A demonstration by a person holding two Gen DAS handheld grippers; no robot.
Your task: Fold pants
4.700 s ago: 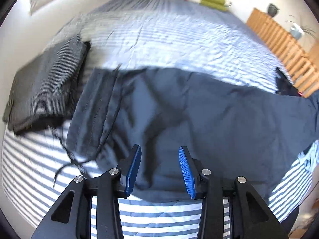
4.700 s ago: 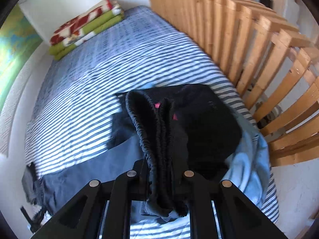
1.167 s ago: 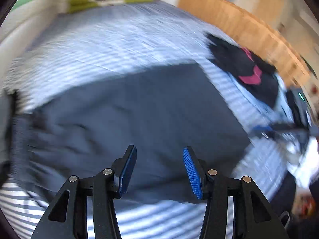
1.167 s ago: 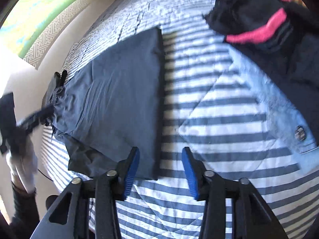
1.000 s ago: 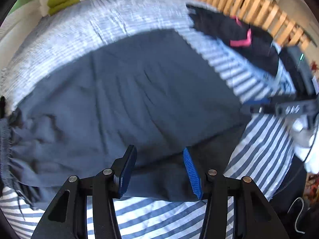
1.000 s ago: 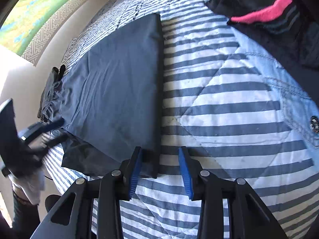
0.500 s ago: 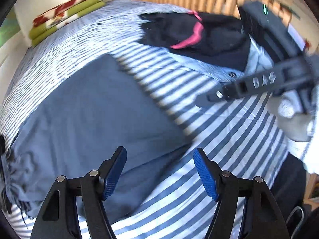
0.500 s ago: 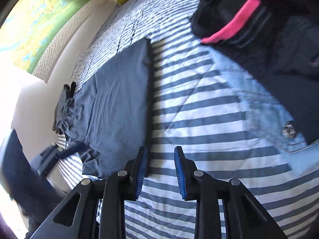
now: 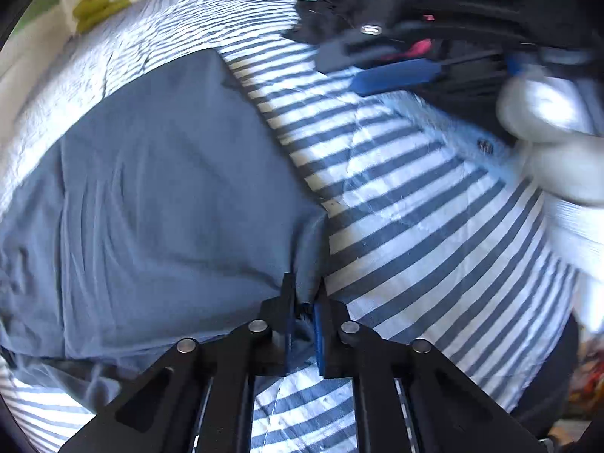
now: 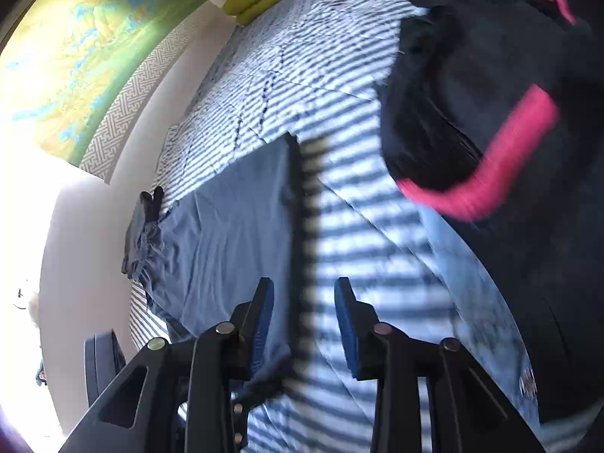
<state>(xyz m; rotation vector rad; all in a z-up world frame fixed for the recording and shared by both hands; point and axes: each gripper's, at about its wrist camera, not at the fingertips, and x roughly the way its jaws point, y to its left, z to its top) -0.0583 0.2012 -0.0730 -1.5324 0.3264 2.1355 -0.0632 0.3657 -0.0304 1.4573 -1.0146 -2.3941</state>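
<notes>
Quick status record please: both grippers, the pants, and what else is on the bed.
left gripper: shut on the near hem corner of the pants
right gripper: open, above the pants' hem edge, holding nothing
pants: grey-blue, flat on the striped bed, waistband at the far end
black garment: pink trim, on the bed beyond the hem, apart from the pants
jeans: partly under the black garment
fold: not yet started
</notes>
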